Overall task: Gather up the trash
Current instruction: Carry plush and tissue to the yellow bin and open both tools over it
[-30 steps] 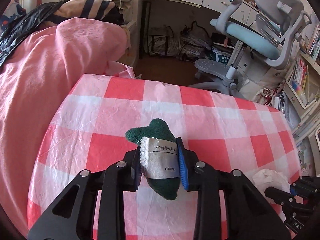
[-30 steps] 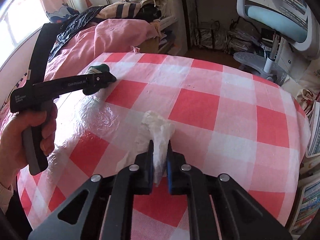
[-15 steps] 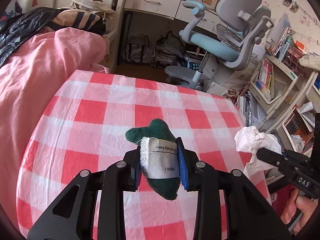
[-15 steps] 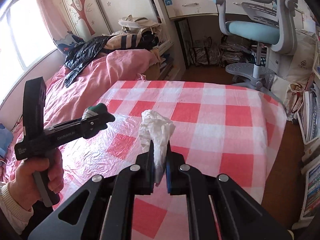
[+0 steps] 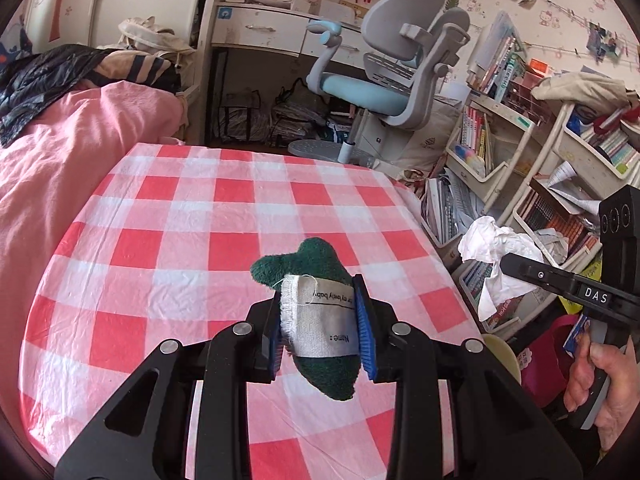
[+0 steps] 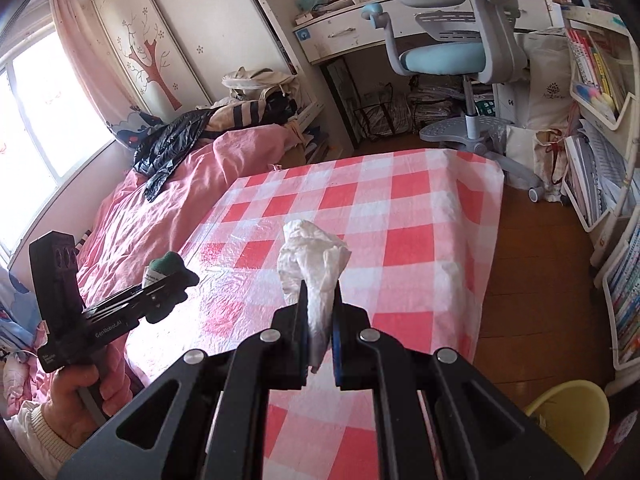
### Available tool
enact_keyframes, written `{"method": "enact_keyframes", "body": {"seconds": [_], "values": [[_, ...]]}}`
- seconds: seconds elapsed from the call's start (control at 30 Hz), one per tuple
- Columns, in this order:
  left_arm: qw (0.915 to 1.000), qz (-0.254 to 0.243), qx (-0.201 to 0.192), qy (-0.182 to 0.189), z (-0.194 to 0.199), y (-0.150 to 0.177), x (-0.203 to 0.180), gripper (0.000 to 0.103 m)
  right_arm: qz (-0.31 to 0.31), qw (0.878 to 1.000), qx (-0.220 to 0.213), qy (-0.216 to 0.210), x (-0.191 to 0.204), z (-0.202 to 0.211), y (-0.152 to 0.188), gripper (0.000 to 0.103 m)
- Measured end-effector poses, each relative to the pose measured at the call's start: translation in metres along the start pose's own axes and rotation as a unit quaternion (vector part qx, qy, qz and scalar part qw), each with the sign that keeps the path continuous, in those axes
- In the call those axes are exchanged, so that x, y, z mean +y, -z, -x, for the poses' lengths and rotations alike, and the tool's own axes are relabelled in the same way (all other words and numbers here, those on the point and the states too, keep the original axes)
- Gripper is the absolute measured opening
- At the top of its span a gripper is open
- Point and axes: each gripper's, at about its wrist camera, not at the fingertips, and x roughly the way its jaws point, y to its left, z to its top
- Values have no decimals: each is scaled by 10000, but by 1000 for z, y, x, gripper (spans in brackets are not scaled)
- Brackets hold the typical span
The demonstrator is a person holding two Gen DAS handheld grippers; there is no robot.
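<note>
My left gripper point(image 5: 320, 320) is shut on a dark green plush piece point(image 5: 310, 264) with a white sewn label, held above the red and white checked cloth point(image 5: 200, 216). My right gripper point(image 6: 320, 312) is shut on a crumpled white tissue point(image 6: 312, 256), also lifted over the cloth. The left wrist view shows the right gripper point(image 5: 516, 264) at the right edge with the tissue point(image 5: 496, 248) hanging from it. In the right wrist view the left gripper point(image 6: 176, 284) is at the lower left with the green plush piece point(image 6: 170, 262) at its tip.
A yellow bin point(image 6: 568, 412) stands on the wooden floor by the cloth's near right corner. A pink quilt point(image 6: 168, 184) covers the bed on the left. A grey and blue desk chair point(image 5: 392, 80) and full bookshelves point(image 5: 532, 152) stand beyond and to the right.
Both grippers have risen and pulled back from the cloth, each still holding its item. More of the room, the floor and the yellow bin now show.
</note>
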Motion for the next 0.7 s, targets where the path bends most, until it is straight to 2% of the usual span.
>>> {"method": "enact_keyframes", "body": {"seconds": [0.37,0.57,0.7], "values": [[9981,-580,-26,213,5,18,-66,29,-198,9995,-181,141,-23,30,18,9],[9961,-781,78,412,-4,24,-98,29,-265,9982,-146,520,-52,50,30,9],[9931,-889,239,732,-15,28,-125,29,-266,9951,173,931,-80,61,33,9]]}}
